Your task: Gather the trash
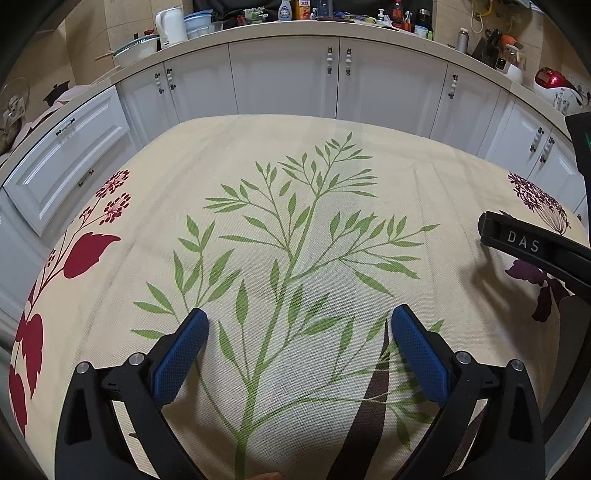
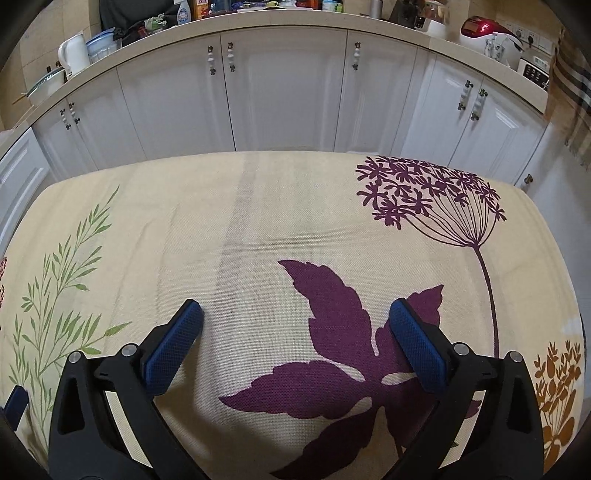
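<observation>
Left wrist view: left gripper (image 1: 300, 317) gapes empty over the tablecloth (image 1: 388, 177); right gripper (image 2: 295, 310) likewise.

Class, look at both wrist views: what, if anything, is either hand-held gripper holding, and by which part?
Nothing. The left hand-held gripper and right hand-held gripper are open above the tablecloth.

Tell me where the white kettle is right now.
The white kettle stands on the counter, upper left in both views, beside a clear plastic container.
</observation>
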{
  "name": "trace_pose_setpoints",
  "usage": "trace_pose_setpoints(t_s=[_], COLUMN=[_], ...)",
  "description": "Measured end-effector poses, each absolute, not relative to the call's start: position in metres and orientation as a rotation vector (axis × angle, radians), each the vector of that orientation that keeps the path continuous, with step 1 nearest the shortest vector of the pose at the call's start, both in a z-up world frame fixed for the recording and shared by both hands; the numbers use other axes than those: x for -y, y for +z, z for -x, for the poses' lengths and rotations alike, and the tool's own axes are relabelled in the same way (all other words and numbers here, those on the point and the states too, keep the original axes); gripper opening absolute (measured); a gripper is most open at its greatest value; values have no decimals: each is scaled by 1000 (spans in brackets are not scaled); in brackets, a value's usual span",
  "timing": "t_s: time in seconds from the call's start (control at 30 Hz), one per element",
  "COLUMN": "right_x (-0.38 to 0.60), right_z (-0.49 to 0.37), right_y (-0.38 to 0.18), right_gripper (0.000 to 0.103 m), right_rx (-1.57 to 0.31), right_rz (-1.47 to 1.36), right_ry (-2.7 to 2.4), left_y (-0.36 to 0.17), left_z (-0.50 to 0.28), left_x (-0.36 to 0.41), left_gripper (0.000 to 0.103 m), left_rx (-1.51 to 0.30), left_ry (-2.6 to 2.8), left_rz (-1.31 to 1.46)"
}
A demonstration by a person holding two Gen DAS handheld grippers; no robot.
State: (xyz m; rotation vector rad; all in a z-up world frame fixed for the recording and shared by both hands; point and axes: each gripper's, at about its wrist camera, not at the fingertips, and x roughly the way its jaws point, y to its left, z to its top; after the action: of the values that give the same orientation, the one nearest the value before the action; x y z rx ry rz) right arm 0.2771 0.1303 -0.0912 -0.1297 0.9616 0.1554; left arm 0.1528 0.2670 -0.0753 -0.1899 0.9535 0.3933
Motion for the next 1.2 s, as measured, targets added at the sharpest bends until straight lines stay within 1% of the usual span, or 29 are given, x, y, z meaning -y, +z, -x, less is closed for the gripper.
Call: trace_pose_setpoints(t_s=[1.2], right_x=[-129], right_z=[-277], right_y=[-91], right_gripper=[99], right_rx=[-962], right_rz=[129], right_ry=[156], left_y=[-76], left_z=[-162], left_x=[-268], left_gripper=[98], left_rx=[-955], left_ry=[399], left_rz=[192])
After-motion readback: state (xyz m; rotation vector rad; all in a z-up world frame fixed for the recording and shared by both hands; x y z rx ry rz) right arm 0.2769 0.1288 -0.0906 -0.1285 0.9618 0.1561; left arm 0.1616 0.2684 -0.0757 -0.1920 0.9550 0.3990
